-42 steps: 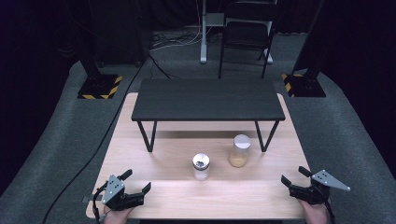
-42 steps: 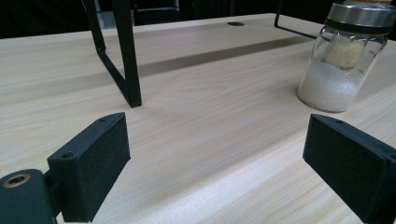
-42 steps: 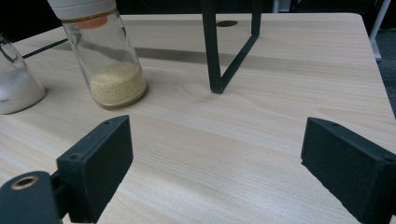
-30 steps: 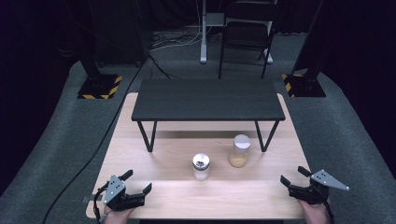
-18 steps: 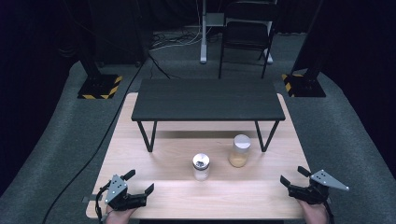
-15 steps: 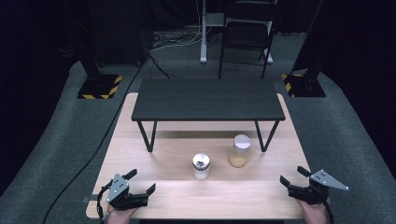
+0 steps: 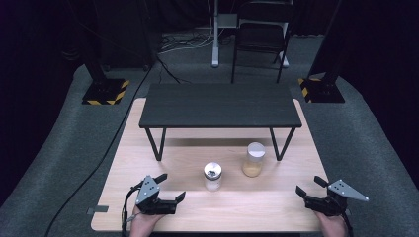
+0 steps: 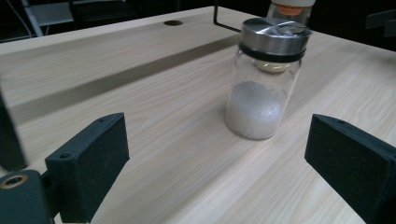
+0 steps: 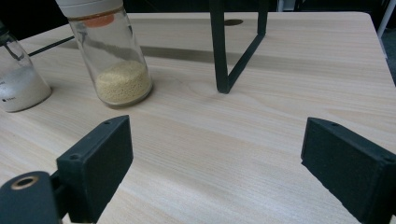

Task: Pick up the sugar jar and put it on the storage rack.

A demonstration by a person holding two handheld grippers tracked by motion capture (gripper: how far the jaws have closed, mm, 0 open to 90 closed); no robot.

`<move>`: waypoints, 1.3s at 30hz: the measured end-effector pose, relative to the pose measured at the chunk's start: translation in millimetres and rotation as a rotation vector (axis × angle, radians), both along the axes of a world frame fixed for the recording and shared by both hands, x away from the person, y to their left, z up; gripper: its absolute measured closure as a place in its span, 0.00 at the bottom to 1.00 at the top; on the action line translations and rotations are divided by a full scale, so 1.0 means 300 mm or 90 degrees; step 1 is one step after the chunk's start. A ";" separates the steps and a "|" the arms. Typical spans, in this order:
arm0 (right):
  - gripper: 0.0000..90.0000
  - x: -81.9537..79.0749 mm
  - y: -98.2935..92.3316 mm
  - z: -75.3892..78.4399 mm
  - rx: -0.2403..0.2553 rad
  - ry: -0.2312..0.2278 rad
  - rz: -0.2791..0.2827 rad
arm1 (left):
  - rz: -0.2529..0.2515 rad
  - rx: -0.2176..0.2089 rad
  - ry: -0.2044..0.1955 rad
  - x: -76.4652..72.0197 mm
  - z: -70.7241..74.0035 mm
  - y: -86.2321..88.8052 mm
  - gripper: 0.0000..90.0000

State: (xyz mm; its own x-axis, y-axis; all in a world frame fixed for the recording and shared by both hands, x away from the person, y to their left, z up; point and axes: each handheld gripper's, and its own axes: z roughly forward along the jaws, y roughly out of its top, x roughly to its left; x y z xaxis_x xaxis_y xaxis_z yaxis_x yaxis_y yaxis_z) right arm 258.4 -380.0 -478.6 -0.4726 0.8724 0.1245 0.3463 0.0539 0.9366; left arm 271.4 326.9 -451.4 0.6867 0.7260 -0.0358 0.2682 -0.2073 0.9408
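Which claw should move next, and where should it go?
Probably the left gripper should ease forward toward the metal-lidded jar of white powder. Its jaws stand wide open, the jar stands upright just ahead between them, and nothing lies in the way on the wooden table.

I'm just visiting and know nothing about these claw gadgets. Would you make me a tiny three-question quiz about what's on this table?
1. True or false: the left claw is clamped on the metal-lidded jar.
2. Which jar holds yellow grains? A) the white-lidded jar B) the metal-lidded one
3. Fill in: both jars stand on the wooden table, in front of a small black ____.

Key: 1 false, since both it and the right claw are open and empty; 2 A; 3 bench.
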 end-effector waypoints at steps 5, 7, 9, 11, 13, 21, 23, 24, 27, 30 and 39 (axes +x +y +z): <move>0.09 0.000 0.000 0.000 0.000 0.000 0.000 | -0.026 0.007 -0.010 0.029 0.011 -0.058 0.08; 0.09 -0.001 0.001 0.000 0.001 0.000 0.000 | -0.035 0.021 -0.010 0.046 0.017 -0.089 0.08; 0.09 -0.002 0.000 0.000 0.002 0.000 0.000 | -0.046 0.019 -0.001 0.071 0.009 -0.121 0.08; 0.09 -0.002 0.000 -0.001 0.002 0.000 0.001 | -0.047 0.017 0.001 0.078 0.005 -0.131 0.08; 0.09 -0.001 0.000 -0.001 0.002 0.000 0.001 | -0.049 0.019 -0.002 0.088 -0.003 -0.150 0.09; 0.09 -0.002 0.001 0.000 0.000 0.001 0.002 | -0.051 0.001 0.018 0.140 -0.040 -0.210 0.11; 0.09 -0.002 0.002 0.000 0.000 0.000 0.002 | -0.050 -0.001 0.026 0.158 -0.054 -0.235 0.11; 0.09 -0.002 0.002 0.000 0.000 0.000 0.002 | -0.050 -0.001 0.026 0.158 -0.054 -0.235 0.12; 0.09 -0.002 0.002 0.000 0.000 0.000 0.003 | -0.046 0.005 0.032 0.167 -0.064 -0.260 0.13; 0.09 -0.001 0.001 0.000 0.000 0.001 0.003 | -0.030 0.009 0.034 0.172 -0.072 -0.282 0.16; 0.09 -0.001 0.003 0.001 -0.002 0.001 0.004 | -0.023 0.017 0.023 0.178 -0.079 -0.310 0.32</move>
State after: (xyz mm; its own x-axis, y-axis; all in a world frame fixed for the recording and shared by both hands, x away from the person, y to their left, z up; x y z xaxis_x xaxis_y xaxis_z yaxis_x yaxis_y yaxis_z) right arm 258.1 -379.2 -478.3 -0.4775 0.8699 0.1231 0.3474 0.0583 0.9359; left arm 324.7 234.0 -475.2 0.7113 0.7016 -0.0426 0.2942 -0.2422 0.9245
